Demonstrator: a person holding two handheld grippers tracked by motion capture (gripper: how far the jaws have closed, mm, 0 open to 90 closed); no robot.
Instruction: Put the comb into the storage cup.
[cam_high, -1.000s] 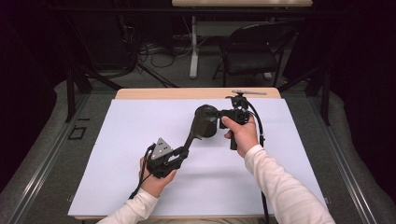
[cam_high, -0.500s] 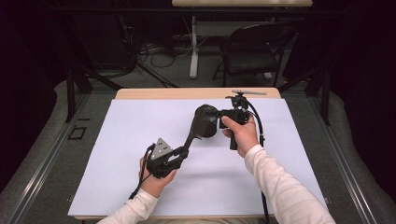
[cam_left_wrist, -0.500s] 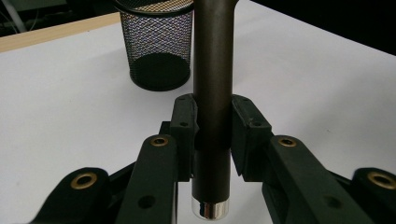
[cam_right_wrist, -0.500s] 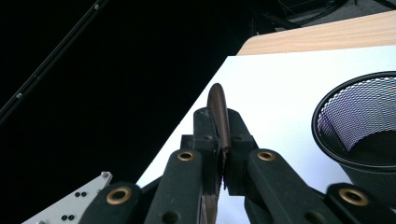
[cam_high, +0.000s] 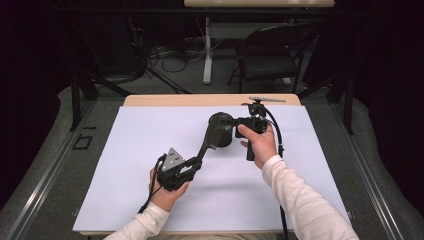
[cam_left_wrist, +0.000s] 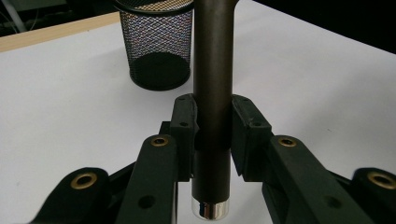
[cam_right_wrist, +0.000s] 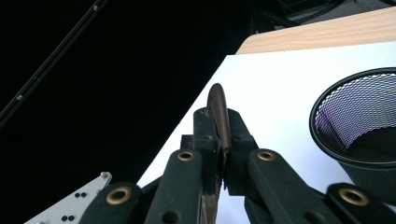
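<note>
A dark brown utensil (cam_high: 202, 149) with a long round handle and a silver end cap is held off the white table between both grippers. My left gripper (cam_high: 196, 161) is shut on its handle (cam_left_wrist: 212, 93) near the cap. My right gripper (cam_high: 234, 126) comes in from the right and is shut on the thin flat head, seen edge-on (cam_right_wrist: 218, 112) in the right gripper view. A black mesh cup (cam_high: 220, 120) stands upright on the table just behind the head; it is also in the left gripper view (cam_left_wrist: 159, 46) and the right gripper view (cam_right_wrist: 359, 126).
A white sheet (cam_high: 125, 165) covers the table, with a bare wooden strip (cam_high: 200, 100) along the far edge. A black chair (cam_high: 270, 55) and cables stand on the floor beyond the table. Dark floor surrounds both sides.
</note>
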